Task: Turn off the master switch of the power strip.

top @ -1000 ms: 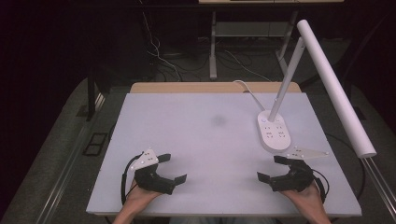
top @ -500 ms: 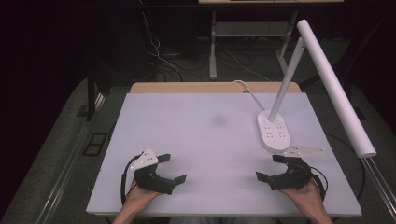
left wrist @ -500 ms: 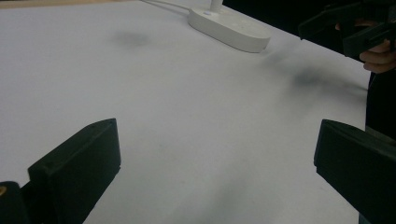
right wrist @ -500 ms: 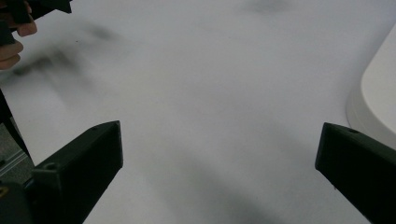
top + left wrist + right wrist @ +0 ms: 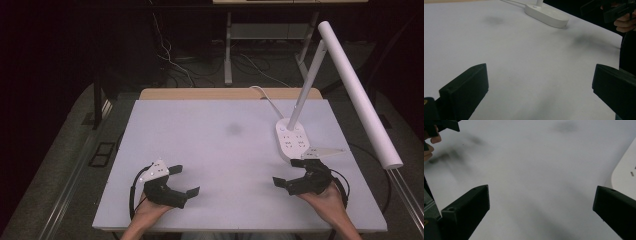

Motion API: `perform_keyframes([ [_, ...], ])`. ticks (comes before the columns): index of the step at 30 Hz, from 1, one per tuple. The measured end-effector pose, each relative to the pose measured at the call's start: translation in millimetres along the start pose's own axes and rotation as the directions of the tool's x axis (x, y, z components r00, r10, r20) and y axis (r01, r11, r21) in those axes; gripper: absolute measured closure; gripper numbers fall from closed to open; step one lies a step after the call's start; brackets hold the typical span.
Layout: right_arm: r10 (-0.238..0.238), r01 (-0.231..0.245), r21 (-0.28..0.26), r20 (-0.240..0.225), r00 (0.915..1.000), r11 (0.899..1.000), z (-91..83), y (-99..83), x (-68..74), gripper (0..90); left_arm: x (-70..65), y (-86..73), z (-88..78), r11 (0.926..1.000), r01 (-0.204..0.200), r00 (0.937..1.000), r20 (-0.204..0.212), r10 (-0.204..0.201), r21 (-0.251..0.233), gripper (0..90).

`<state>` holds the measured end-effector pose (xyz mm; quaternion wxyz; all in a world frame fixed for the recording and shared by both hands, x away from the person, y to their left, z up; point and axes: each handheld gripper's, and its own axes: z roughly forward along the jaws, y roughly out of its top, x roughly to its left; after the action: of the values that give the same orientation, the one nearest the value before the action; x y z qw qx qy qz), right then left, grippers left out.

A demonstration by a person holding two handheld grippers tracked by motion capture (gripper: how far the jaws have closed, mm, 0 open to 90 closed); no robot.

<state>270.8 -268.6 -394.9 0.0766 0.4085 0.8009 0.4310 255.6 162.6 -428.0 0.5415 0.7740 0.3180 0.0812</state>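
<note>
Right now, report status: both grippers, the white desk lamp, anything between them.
Left gripper open, empty. Right gripper open, empty, just short of the white oval lamp base. Nothing on the white tabletop between.

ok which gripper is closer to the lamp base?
Right. The right gripper sits just in front of the lamp base, near its front edge. The left gripper is far across the table, at the opposite front side.

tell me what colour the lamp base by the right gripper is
White; the lamp base shows best in the high view.
</note>
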Motion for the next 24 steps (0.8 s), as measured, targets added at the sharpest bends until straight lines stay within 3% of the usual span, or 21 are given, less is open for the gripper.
perform_keyframes([
  [24,-0.056,0.054,0.072,0.021,0.9982,0.996,7.8,37.1,-7.4,0.1,1.4,-0.2,-0.9,0.9999,0.009,1.0,-0.001,-0.009,-0.008,0.0],
])
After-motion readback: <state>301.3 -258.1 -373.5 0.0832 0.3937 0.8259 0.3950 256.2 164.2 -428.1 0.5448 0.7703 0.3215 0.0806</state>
